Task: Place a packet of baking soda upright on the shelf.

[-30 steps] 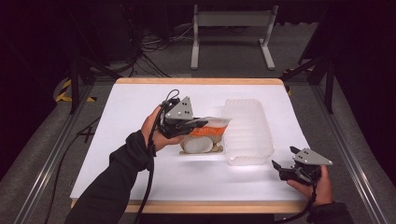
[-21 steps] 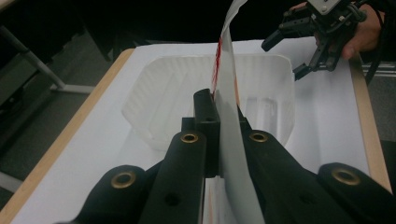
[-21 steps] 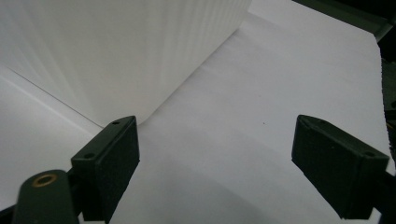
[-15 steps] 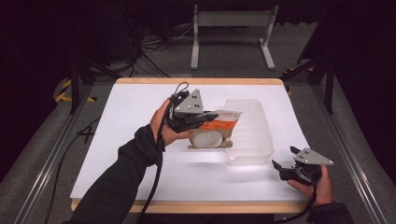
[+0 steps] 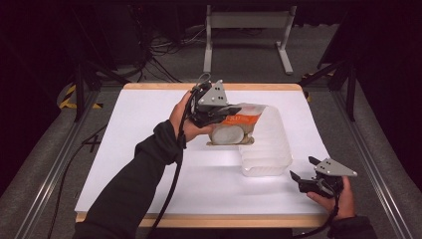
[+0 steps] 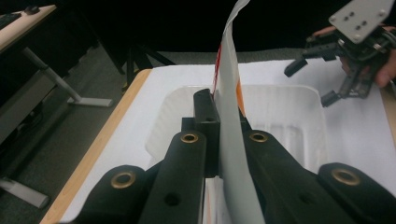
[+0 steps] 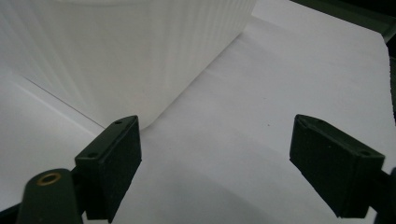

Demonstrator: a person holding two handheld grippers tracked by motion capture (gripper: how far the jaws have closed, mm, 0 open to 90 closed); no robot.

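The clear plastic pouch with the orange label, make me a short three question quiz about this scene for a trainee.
1. True or false: the left gripper is shut on the clear plastic pouch with the orange label.
2. The right gripper is: A open, holding nothing; B shut on the pouch; C inside the container.
3. Fill in: the pouch hangs beside the translucent white ribbed plastic ____.

Key: 1 true. 2 A. 3 container.

The left gripper hangs clamped above the tub; the right gripper rests gaping beside the tub's near corner.
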